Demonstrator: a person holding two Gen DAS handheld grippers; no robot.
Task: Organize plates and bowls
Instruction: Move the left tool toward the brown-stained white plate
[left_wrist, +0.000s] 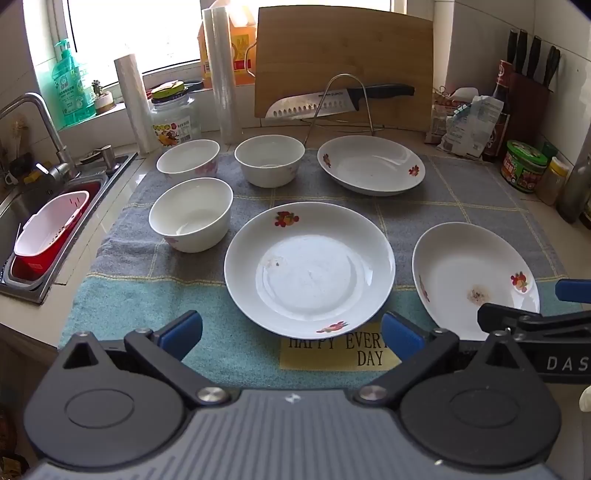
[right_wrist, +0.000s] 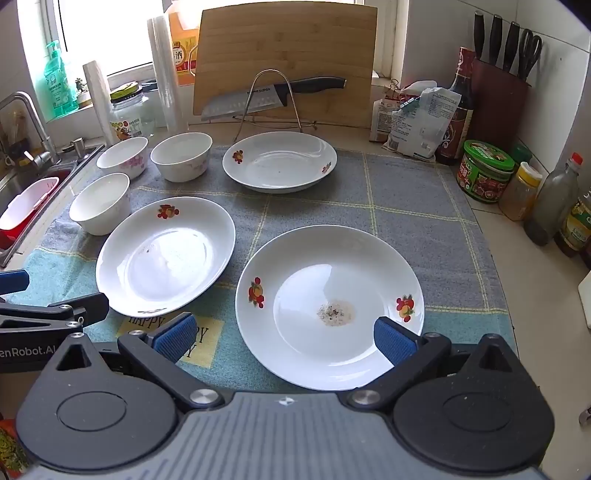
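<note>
We see both hand-held grippers, left (left_wrist: 291, 332) and right (right_wrist: 284, 338), wide open and empty above glazed, slippery, breakable plates (right_wrist: 328, 306), best pinched at the rim.

white fruit-patterned plates (right_wrist: 328, 306), grey-and-teal checked cloth (right_wrist: 424, 206)

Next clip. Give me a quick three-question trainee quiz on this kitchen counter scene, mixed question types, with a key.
1. How many bowls stand on the towel?
2. True or false: the left gripper is holding a plate.
3. Which plate has a patch of crumbs in its middle? A) far plate B) near right plate C) none

Key: 1) three; 2) false, its jaws are open and empty; 3) B
</note>
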